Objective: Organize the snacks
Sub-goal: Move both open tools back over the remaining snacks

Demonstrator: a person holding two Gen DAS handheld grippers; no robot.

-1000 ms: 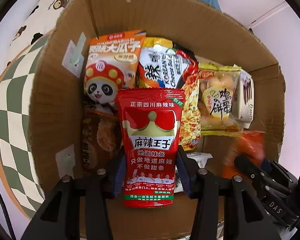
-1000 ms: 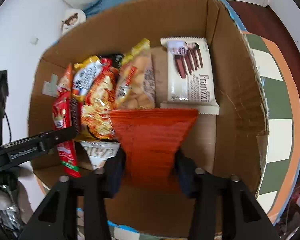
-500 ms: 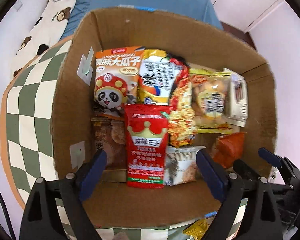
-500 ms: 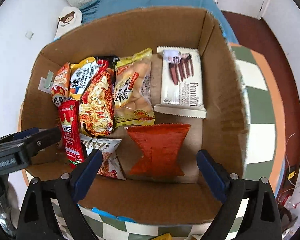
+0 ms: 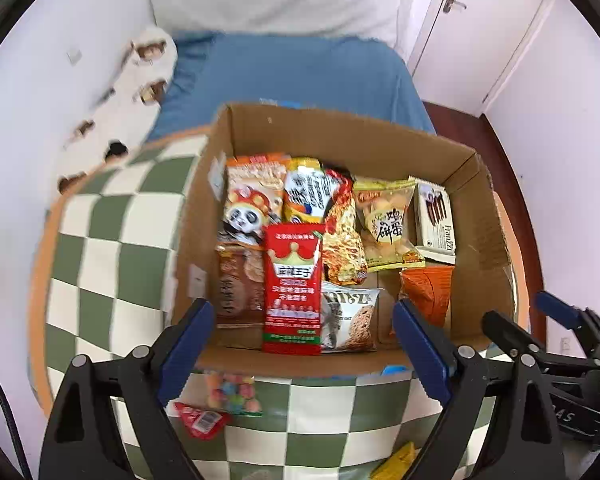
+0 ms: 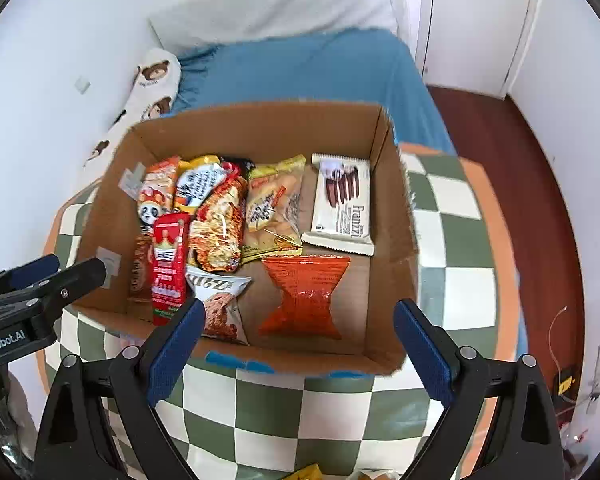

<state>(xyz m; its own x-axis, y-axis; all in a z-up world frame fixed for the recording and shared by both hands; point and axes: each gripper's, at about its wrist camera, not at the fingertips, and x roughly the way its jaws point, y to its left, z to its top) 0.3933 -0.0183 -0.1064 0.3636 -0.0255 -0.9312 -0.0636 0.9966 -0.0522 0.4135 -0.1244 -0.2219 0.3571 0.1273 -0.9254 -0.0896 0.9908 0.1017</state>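
An open cardboard box (image 5: pixel 476 248) (image 6: pixel 392 216) on a green-and-white checkered table holds several snack packs. A red crown pack (image 5: pixel 293 288) (image 6: pixel 168 264) lies at its front left and an orange pack (image 5: pixel 427 292) (image 6: pixel 303 292) at its front right. My left gripper (image 5: pixel 300 344) is open and empty, above the box's near edge. My right gripper (image 6: pixel 296 340) is open and empty, also above the near edge. The right gripper shows at the right in the left wrist view (image 5: pixel 540 336).
Loose snacks lie on the table in front of the box: a candy bag (image 5: pixel 232 394), a small red pack (image 5: pixel 200 420), a yellow pack (image 5: pixel 396 460). A blue bed (image 6: pixel 312 68) with a bear-print pillow (image 6: pixel 148 84) stands behind the table. A white door (image 5: pixel 480 28) is at the back right.
Both grippers opened, let go of the red crown pack and the orange pack inside the box, and drew back and up. Both packs now lie in the box.
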